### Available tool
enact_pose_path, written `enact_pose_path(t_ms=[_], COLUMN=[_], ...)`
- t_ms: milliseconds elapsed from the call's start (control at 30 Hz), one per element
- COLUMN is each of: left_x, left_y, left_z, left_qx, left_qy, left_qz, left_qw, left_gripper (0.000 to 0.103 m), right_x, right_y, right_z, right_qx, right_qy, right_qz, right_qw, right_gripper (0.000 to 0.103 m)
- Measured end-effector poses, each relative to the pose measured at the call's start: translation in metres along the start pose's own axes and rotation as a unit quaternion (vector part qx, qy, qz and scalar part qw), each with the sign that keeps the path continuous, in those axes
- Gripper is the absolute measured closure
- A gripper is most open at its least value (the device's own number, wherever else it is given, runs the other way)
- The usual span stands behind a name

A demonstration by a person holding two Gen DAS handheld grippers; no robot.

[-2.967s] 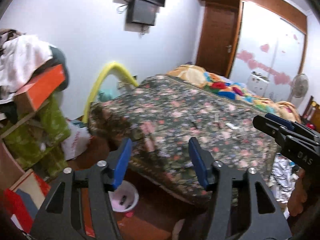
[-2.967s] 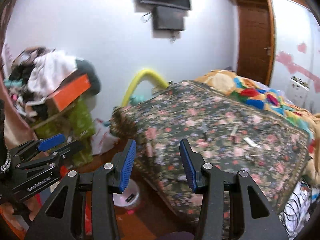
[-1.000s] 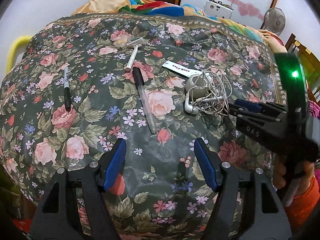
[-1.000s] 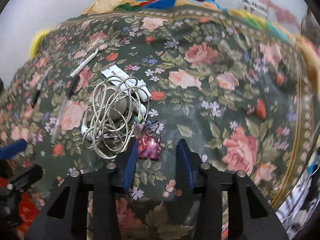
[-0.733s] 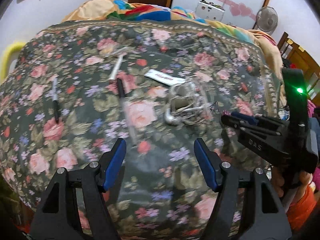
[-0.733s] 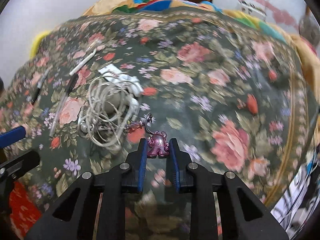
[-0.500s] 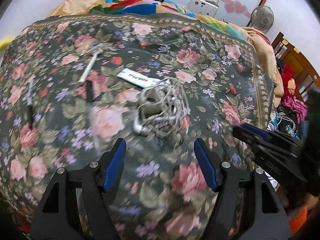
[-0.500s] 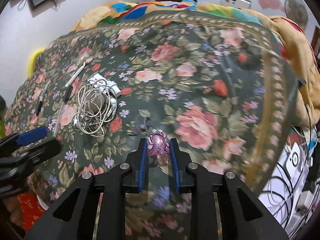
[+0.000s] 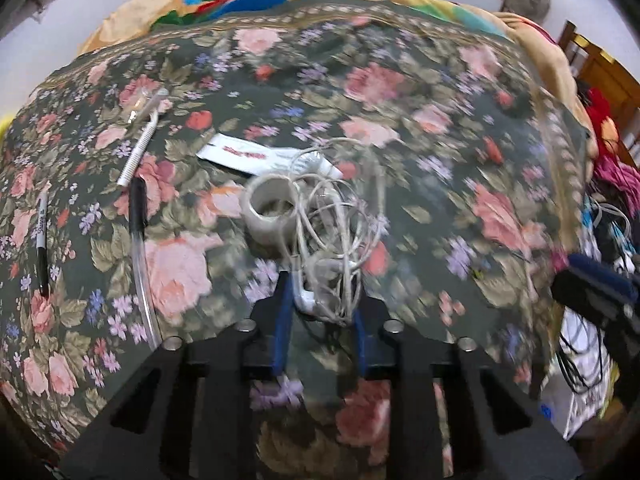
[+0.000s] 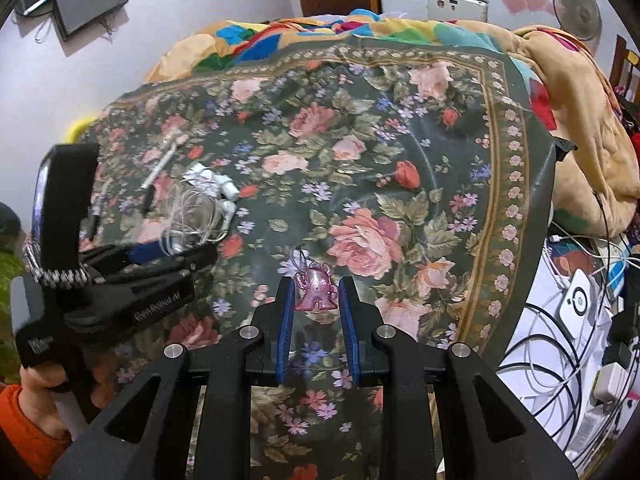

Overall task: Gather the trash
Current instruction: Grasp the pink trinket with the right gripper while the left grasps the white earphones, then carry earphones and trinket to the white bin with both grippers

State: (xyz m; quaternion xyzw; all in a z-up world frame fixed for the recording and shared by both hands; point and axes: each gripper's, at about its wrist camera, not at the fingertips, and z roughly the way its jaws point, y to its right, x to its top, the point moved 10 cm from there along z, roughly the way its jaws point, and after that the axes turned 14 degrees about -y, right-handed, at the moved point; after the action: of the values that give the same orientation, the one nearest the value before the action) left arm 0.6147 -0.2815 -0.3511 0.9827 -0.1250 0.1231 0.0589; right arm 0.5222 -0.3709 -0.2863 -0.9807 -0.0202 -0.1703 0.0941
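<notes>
Left gripper (image 9: 320, 312) jaws just closed on earphone tangle (image 9: 336, 240) atop floral bedspread (image 9: 400, 120) | right gripper (image 10: 316, 300) clamps pink charm (image 10: 316, 286) | lift slowly, cords may snag tape roll (image 9: 270, 216)

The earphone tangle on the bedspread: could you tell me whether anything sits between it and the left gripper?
Nothing visible does. The left gripper has just been closing, and its pads already press on the near end of the earphone tangle. A tape roll touches the tangle's far side, so it might get dragged along.
</notes>
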Motion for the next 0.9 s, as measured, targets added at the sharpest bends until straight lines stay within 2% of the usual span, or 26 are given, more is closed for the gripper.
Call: enact_pose_path(t_ms=[200,300,400,467,767,900], left_x=[-0.029,-0.043,-0.054,-0.060,-0.099,-0.121], left_y=[0.009,0.012,0.010,0.007,-0.015,-0.033], left_z=[-0.024,-0.045,-0.075,-0.095,-0.190,-0.225], left_qx=[-0.044,-0.048,-0.043,-0.038,-0.019,0.004], left_qy=[-0.003,0.002,0.020,0.031,0.104,0.129], left_qz=[-0.002,0.000,0.005,0.008,-0.003,-0.012], left_qw=[0.9990,0.9988,0.9989,0.9988,0.9944,0.9916], left_gripper=[0.080,0.080,0.081,0.088,0.088,0.088], right_x=[-0.005,-0.008,-0.012,-0.015,-0.023,-0.030], right_y=[-0.013,-0.020,-0.028,-0.036,-0.078,-0.102], right_z=[-0.018,-0.028,-0.044,-0.059,-0.119,-0.138], right_qx=[0.004,0.005,0.007,0.008,0.015,0.018], right_qy=[0.014,0.017,0.023,0.031,0.072,0.085], right_qz=[-0.013,-0.017,-0.023,-0.029,-0.057,-0.070], right_qw=[1.000,1.000,0.999,0.999,0.996,0.994], right_gripper=[0.083,0.083,0.083,0.083,0.083,0.083])
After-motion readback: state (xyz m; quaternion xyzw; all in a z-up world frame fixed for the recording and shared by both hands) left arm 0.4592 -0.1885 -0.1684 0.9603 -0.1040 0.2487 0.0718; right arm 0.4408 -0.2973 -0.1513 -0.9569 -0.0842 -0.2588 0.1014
